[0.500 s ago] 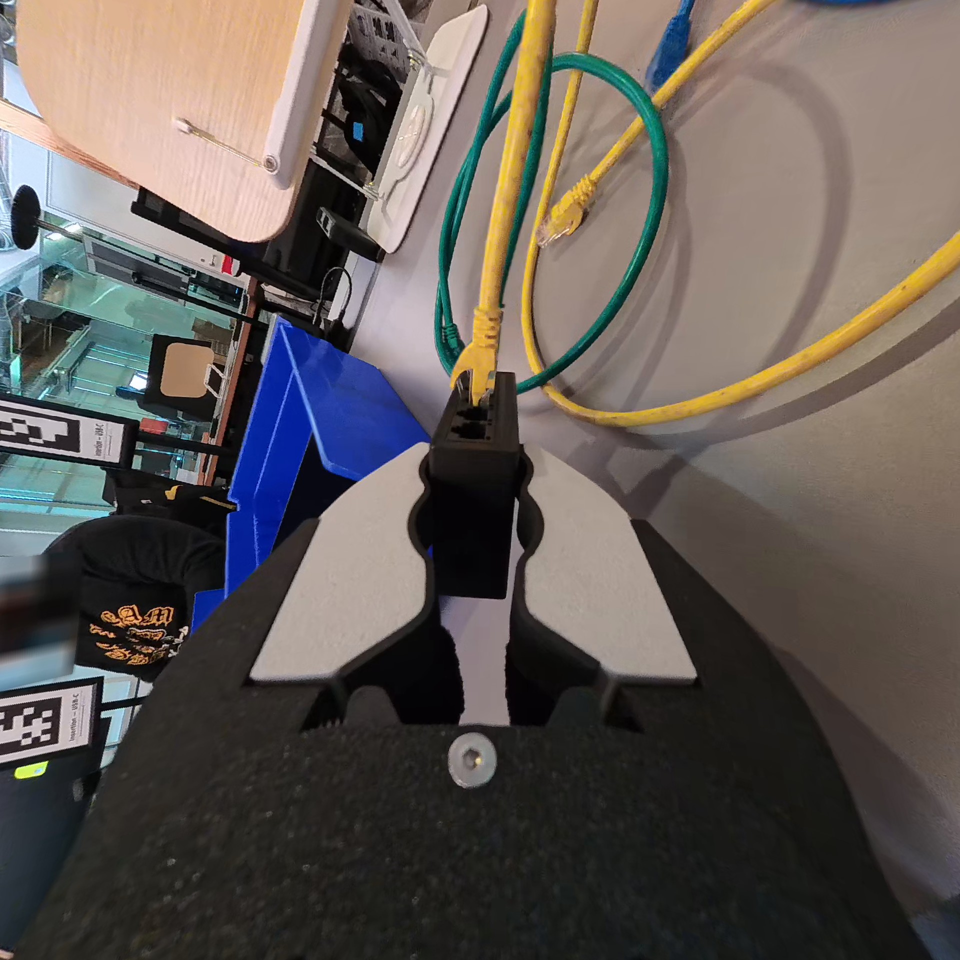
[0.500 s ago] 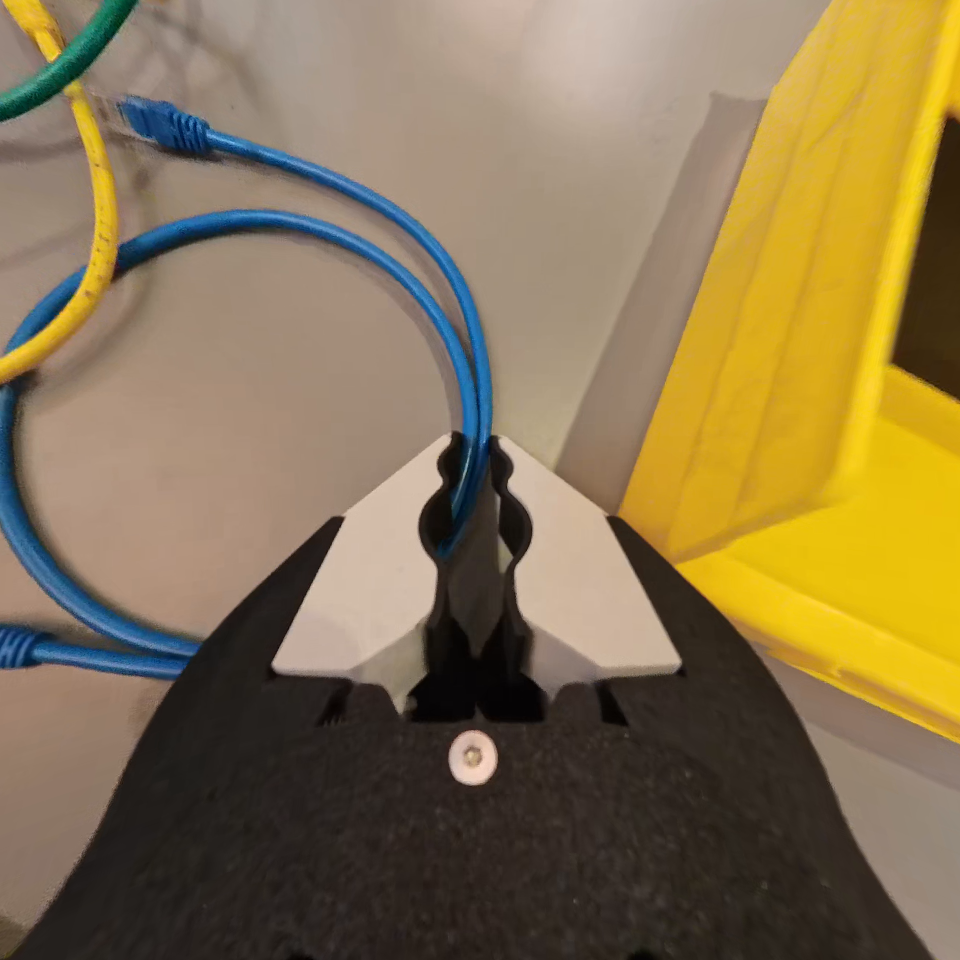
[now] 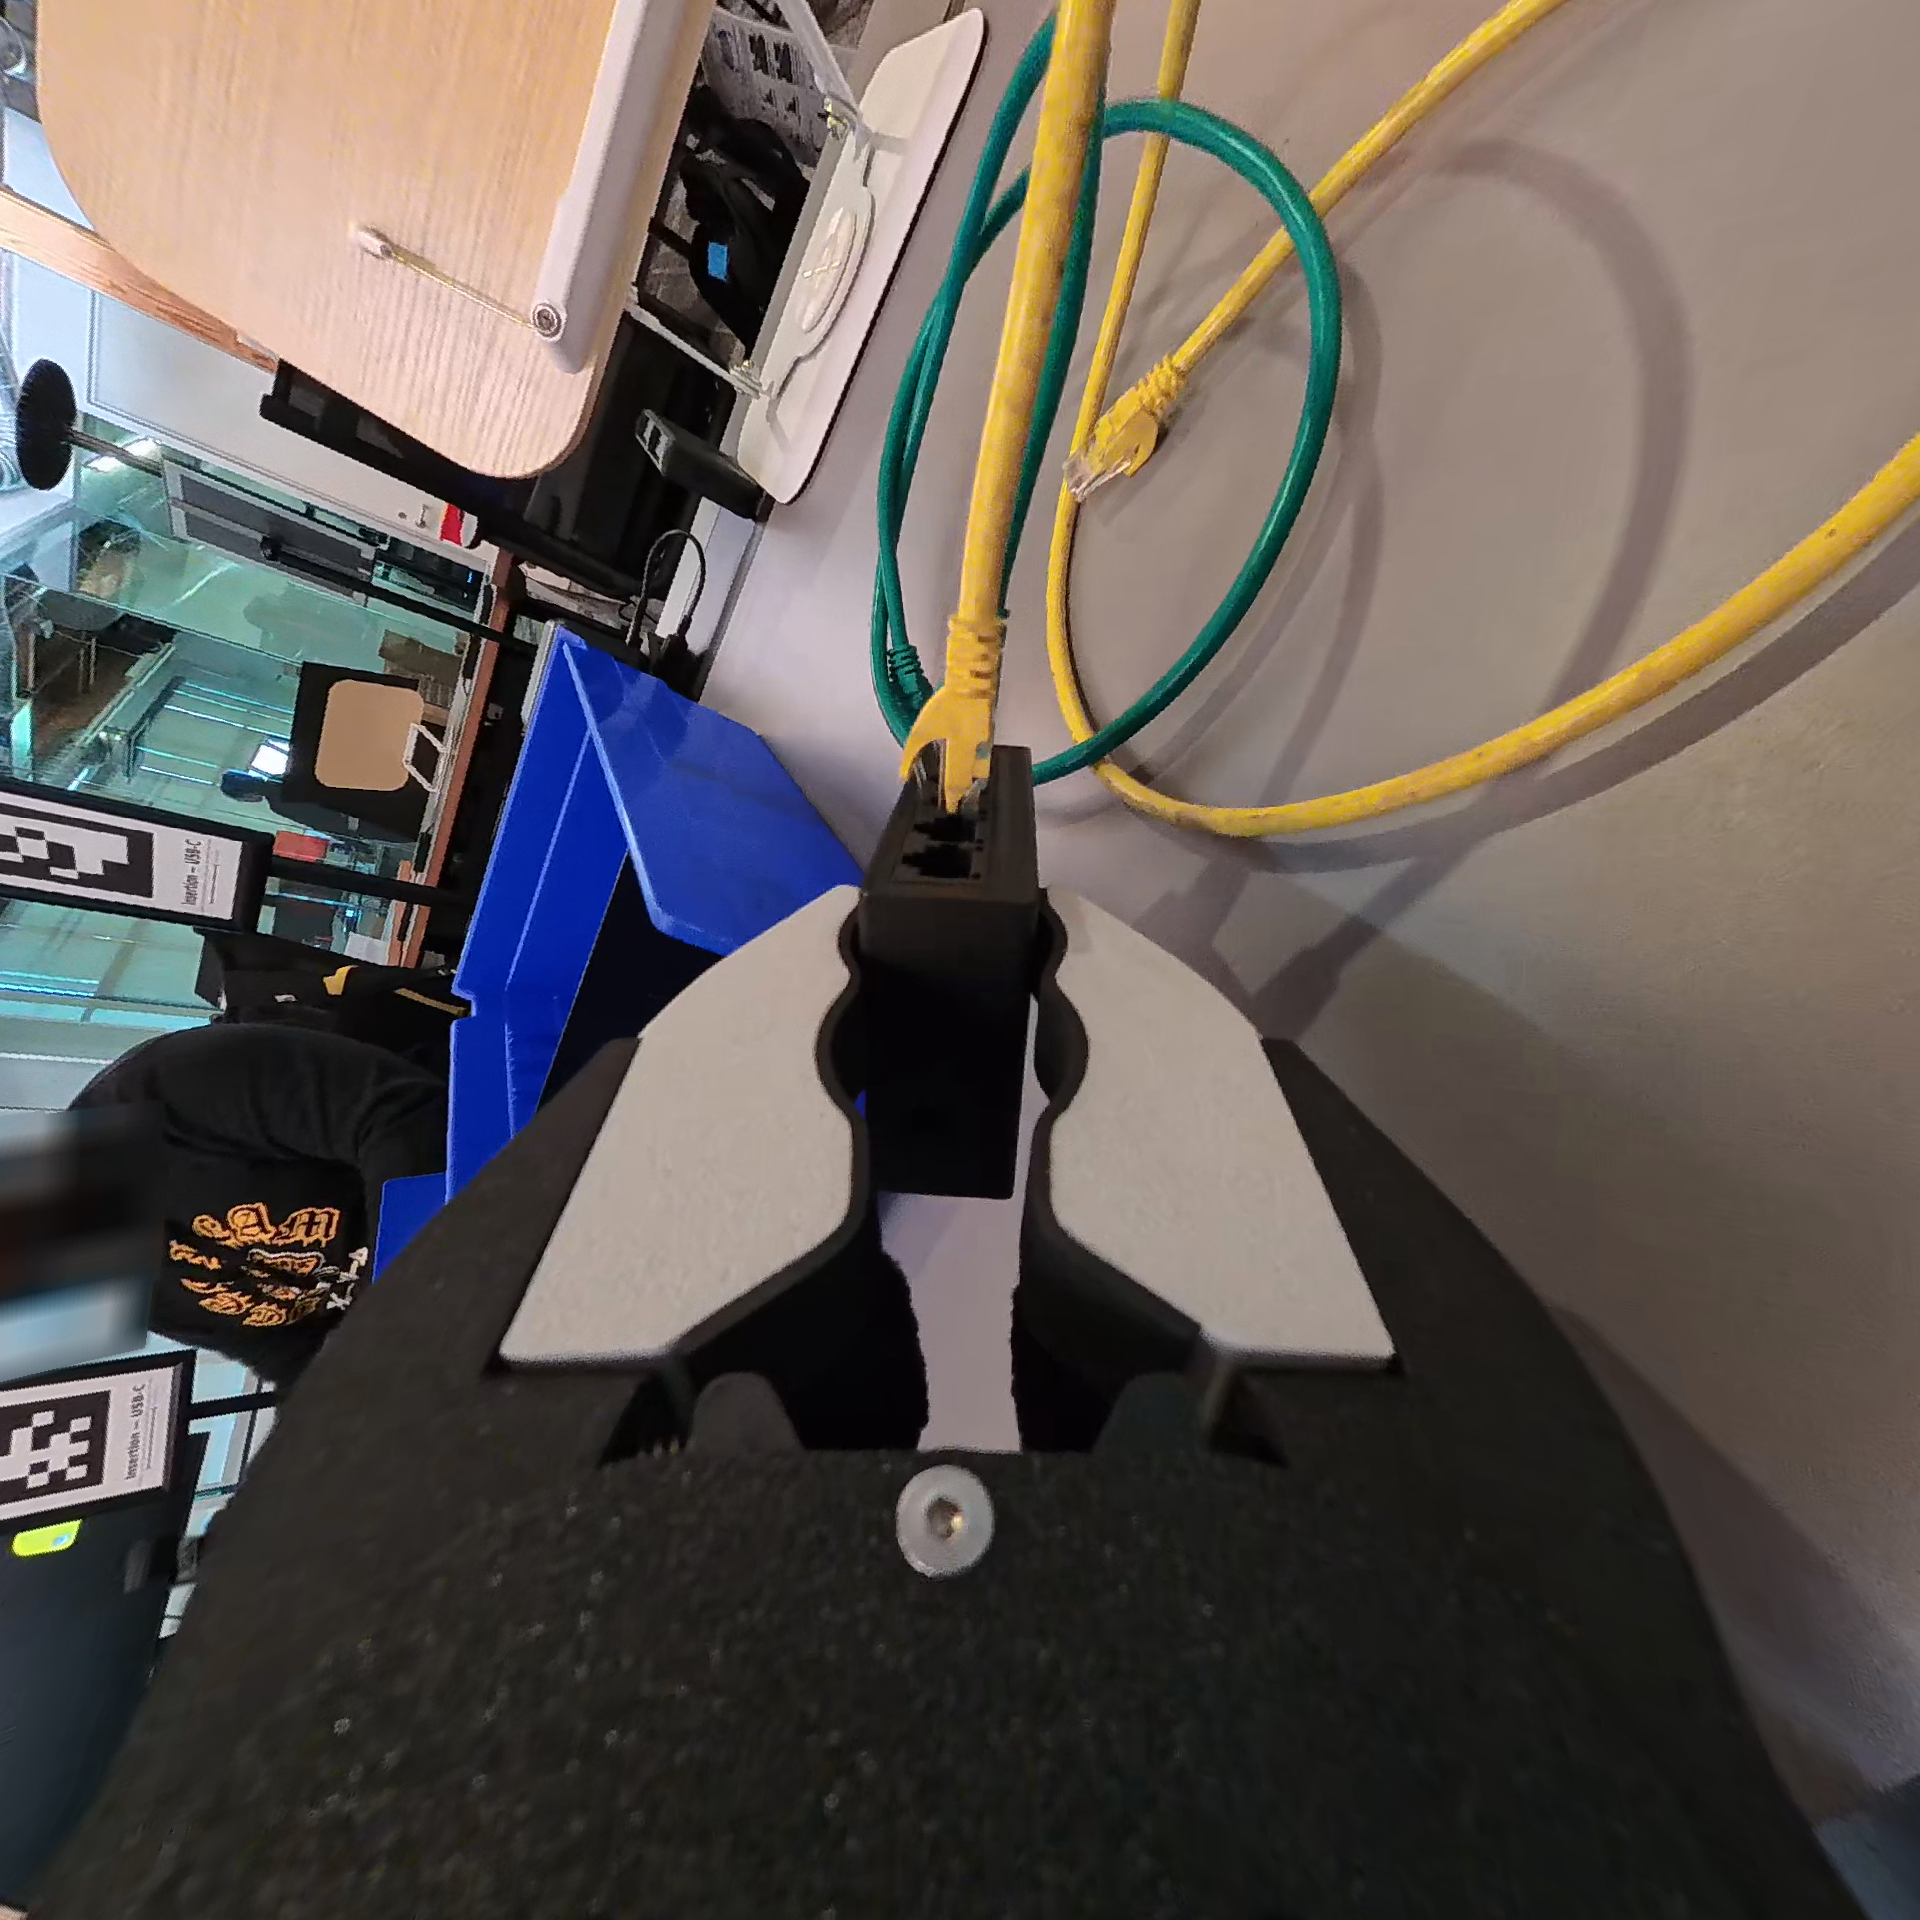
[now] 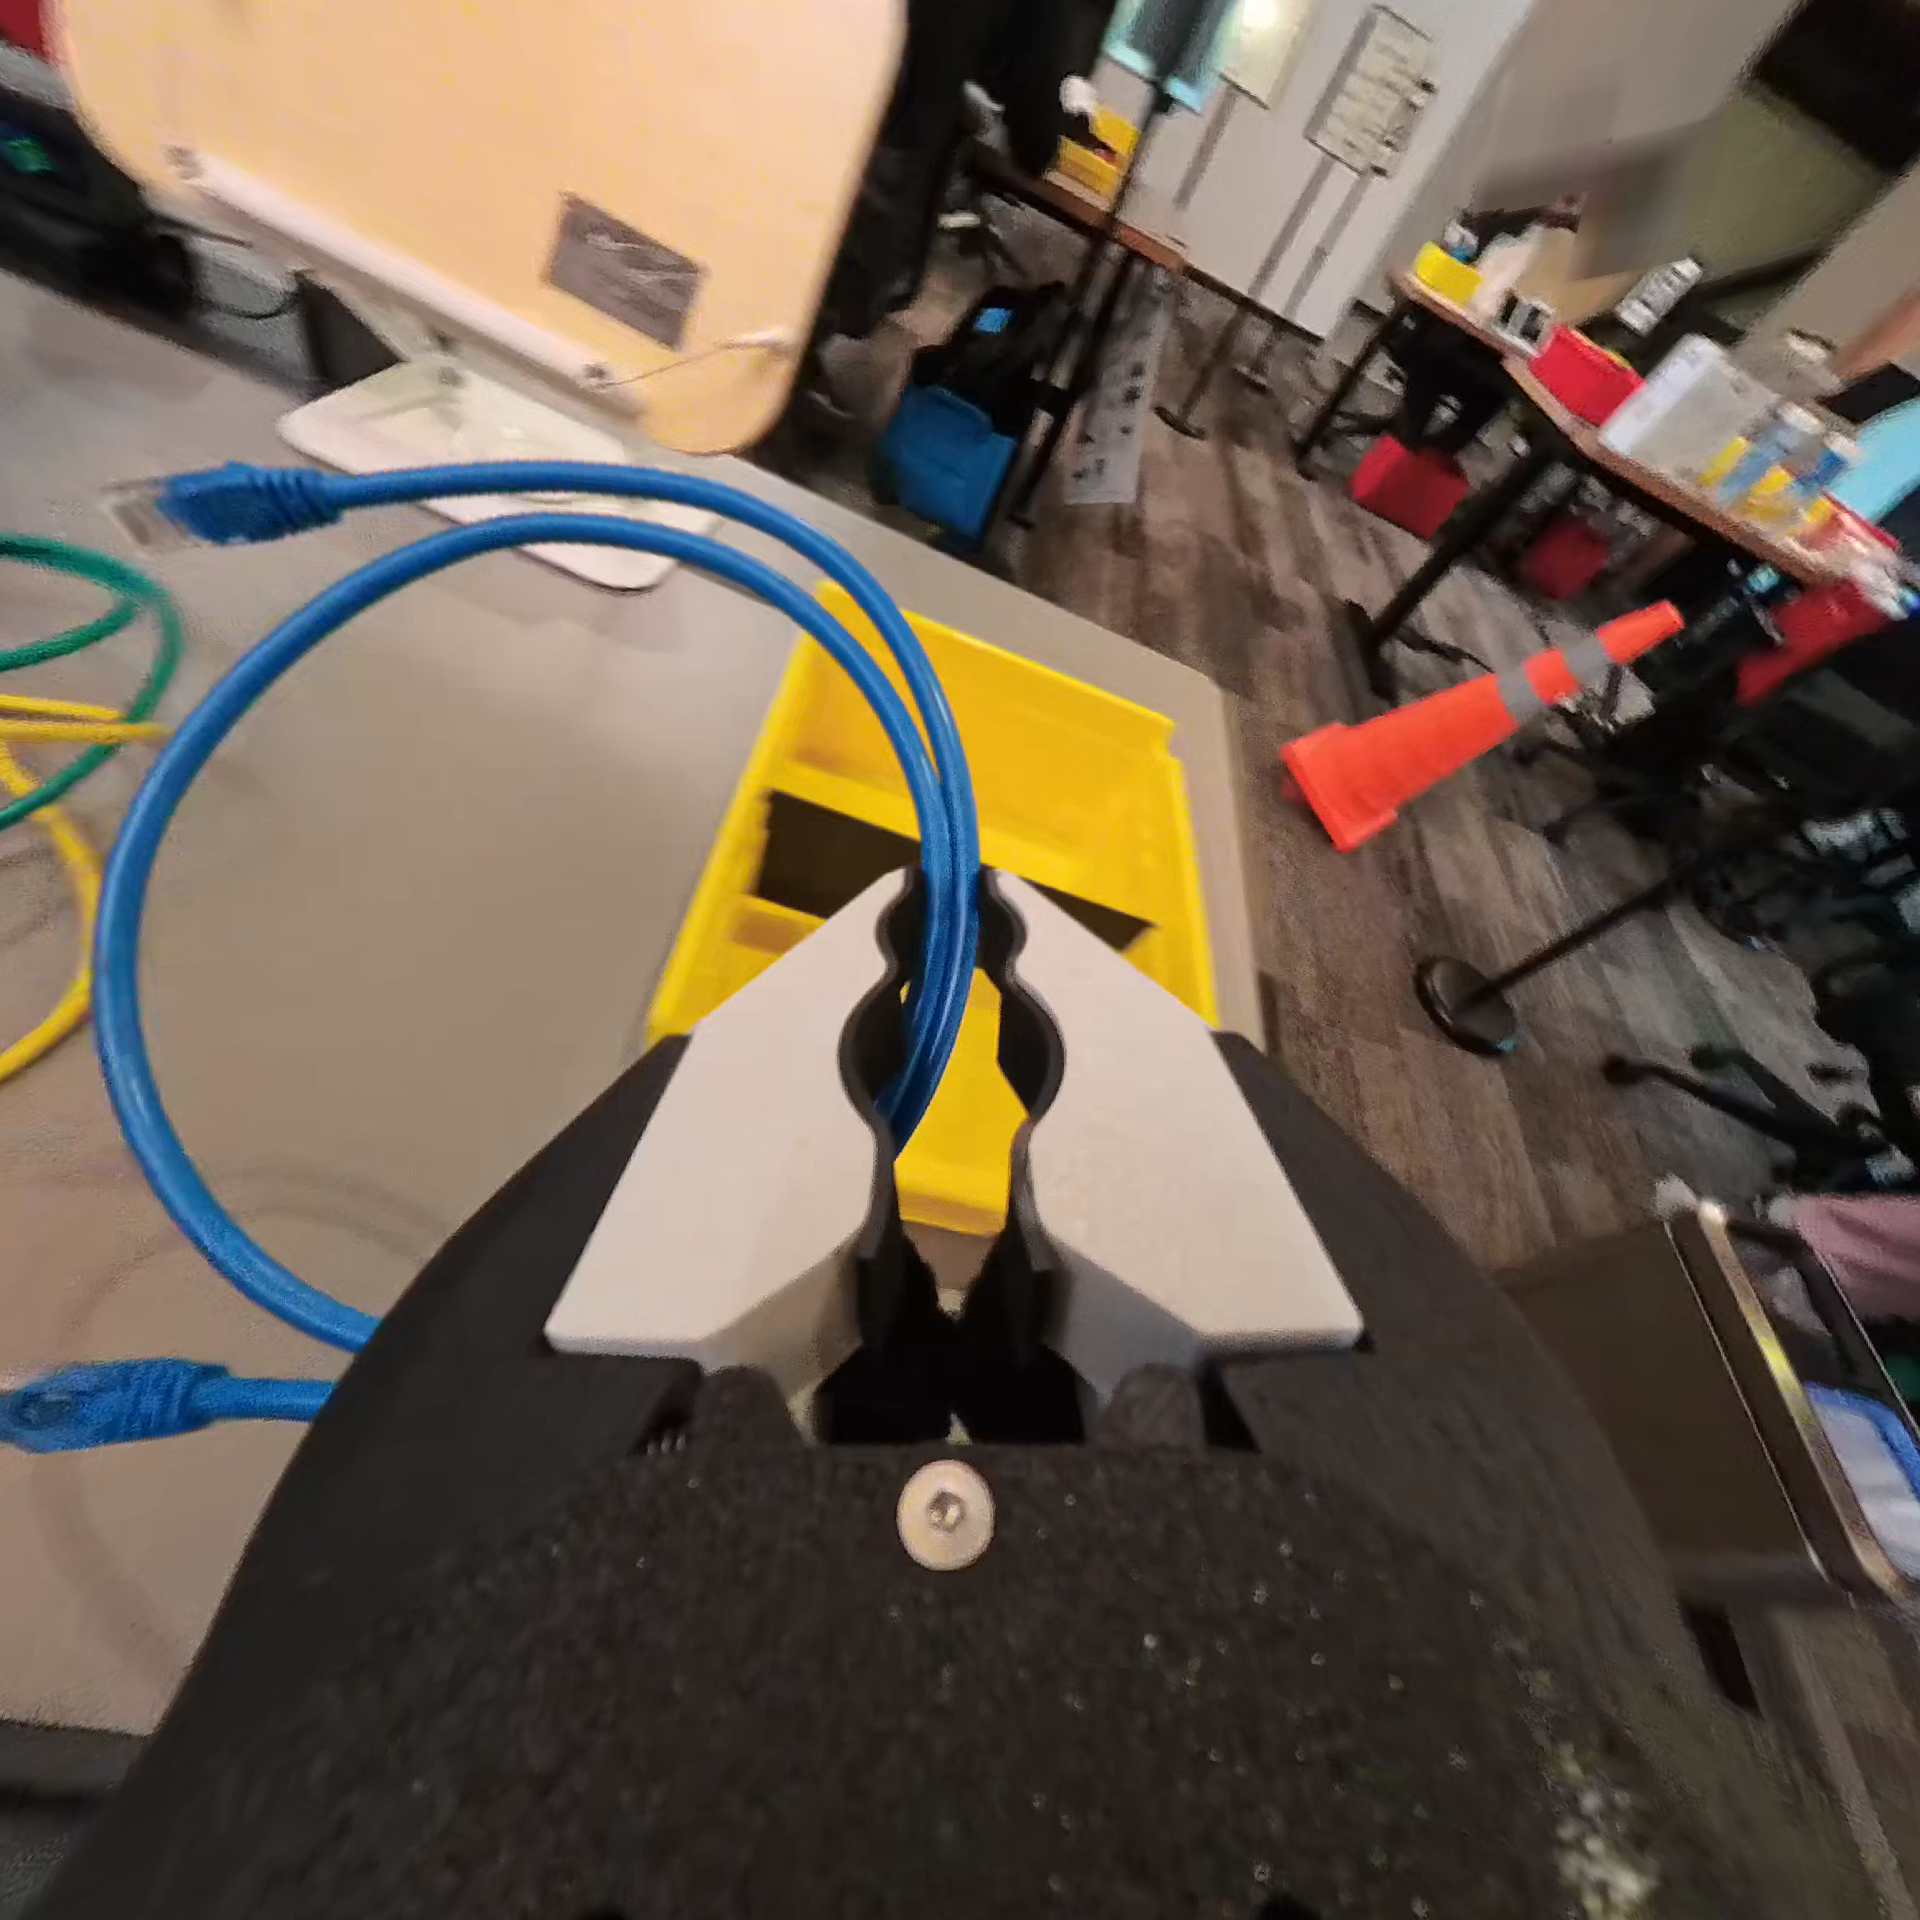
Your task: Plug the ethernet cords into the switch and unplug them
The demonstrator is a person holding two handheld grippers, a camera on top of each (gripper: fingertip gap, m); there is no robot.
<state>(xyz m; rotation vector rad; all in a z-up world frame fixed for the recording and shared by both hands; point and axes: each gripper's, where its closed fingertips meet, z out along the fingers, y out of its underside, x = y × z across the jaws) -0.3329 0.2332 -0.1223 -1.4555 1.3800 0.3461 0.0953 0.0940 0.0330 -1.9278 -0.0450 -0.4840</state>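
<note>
The black ethernet switch (image 3: 951,1023) sits clamped between the jaws of the left gripper (image 3: 951,935), raised off the grey surface (image 3: 1558,520) with its port face turned away from the camera, just as it was half a second ago. A yellow ethernet cord (image 3: 1023,416) is plugged into one of its far ports, the boot (image 3: 961,691) seated at the socket; the nearer ports show empty. Beyond it a second yellow cord (image 3: 1455,748) loops over the surface with its loose plug (image 3: 1117,447) lying inside a green cord's ring (image 3: 1309,416). A blue bin (image 3: 644,810) stands just left of the switch. In the right wrist view the right gripper (image 4: 951,914) has its jaws clenched on a blue ethernet cord (image 4: 935,852), gripped mid-length at the tips; the cord arcs left in a loop, one plug (image 4: 223,504) hanging free in the air, the other (image 4: 99,1403) low at the left edge. This view has changed most: before it looked down at the surface with the yellow bin (image 4: 1039,748) close at the right, and now it has tilted up, so the bin lies ahead beyond the jaws and the room shows behind, with an orange traffic cone (image 4: 1455,727) on the floor. The grip on the blue cord is unchanged.
</note>
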